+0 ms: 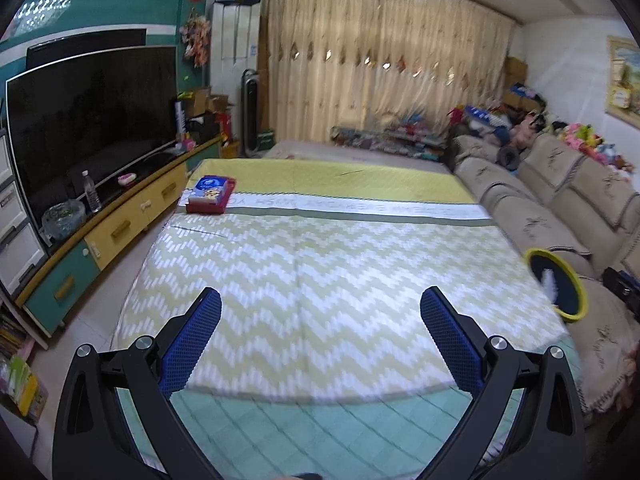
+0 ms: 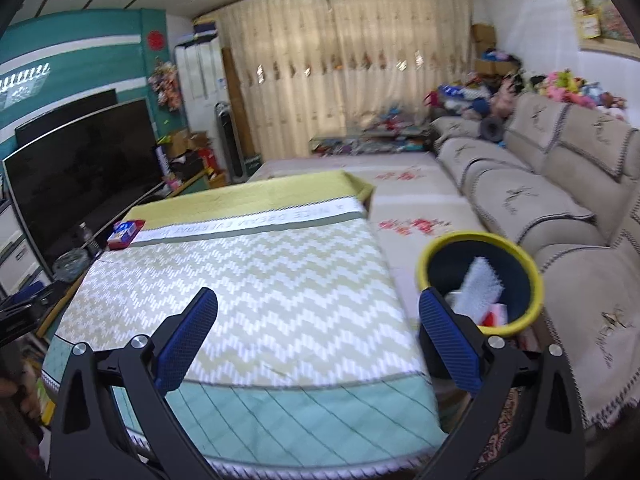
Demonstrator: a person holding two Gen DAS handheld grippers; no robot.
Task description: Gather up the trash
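Left tool and right tool both wide, empty, above chevron-cloth counter; yellow-rimmed bin holds trash.

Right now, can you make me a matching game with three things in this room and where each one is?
Things:
1. trash bin
2. red box
3. water bottle

Places:
A. on the TV cabinet, in front of the TV
B. at the far left corner of the zigzag cloth
C. between the covered table and the sofa, with trash inside

Pairs: 1-C, 2-B, 3-A
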